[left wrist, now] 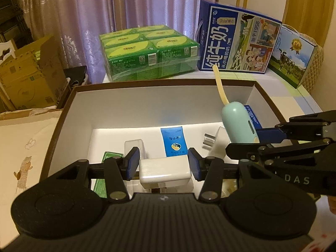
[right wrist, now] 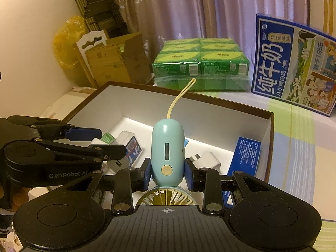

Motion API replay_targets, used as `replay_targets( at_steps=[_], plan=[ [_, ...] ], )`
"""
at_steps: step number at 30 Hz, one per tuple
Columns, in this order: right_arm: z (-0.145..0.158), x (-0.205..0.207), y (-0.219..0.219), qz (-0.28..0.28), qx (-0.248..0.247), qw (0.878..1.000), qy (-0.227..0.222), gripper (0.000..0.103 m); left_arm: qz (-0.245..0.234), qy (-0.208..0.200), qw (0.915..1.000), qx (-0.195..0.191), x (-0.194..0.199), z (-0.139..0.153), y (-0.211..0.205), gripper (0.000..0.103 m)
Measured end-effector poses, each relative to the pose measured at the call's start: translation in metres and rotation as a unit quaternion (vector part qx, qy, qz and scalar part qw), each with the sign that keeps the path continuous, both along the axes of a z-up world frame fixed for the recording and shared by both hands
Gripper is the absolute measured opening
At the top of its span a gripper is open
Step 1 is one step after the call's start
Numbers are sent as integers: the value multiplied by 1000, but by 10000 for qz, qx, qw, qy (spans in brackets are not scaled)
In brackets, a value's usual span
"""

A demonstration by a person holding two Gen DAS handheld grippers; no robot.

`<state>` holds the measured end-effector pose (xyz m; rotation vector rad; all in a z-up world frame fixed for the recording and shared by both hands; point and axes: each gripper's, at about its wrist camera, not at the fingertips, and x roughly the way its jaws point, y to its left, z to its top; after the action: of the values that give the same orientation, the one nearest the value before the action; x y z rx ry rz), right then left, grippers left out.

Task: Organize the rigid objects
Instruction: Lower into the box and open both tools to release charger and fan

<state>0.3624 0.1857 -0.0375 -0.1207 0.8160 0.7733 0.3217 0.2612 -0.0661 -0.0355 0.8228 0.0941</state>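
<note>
A brown-rimmed box [left wrist: 147, 83] with a white inside holds small items: a blue sachet [left wrist: 173, 141], a white plug adapter [left wrist: 214, 145], a green pack [left wrist: 109, 157] and a blue carton [right wrist: 244, 155]. My left gripper [left wrist: 163, 164] is over the box's near side, its pads either side of a white block [left wrist: 164, 173] and open a little wider than it. My right gripper [right wrist: 167, 171] is shut on the handle of a light blue handheld fan [right wrist: 167, 149] with a yellow strap [right wrist: 180, 96], held above the box. The fan also shows in the left wrist view [left wrist: 238, 124].
Behind the box stand a wrapped green tissue multipack [left wrist: 151, 50] and a blue milk carton case [left wrist: 237, 42], with another case [left wrist: 294, 58] to the right. Cardboard boxes [left wrist: 31, 73] and a folded black ladder [right wrist: 100, 10] stand at the left by the curtain.
</note>
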Motion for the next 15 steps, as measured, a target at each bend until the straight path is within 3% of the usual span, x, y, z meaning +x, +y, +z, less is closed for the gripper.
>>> replay_targets(
  at_steps=[10, 15],
  plan=[
    [-14, 29, 15, -235, -10, 9991, 347, 30, -149, 236, 9994, -215, 29, -14, 20, 46],
    [-21, 41, 23, -363, -29, 9978, 557, 30, -131, 229, 9995, -195, 36, -13, 32, 56]
  ],
)
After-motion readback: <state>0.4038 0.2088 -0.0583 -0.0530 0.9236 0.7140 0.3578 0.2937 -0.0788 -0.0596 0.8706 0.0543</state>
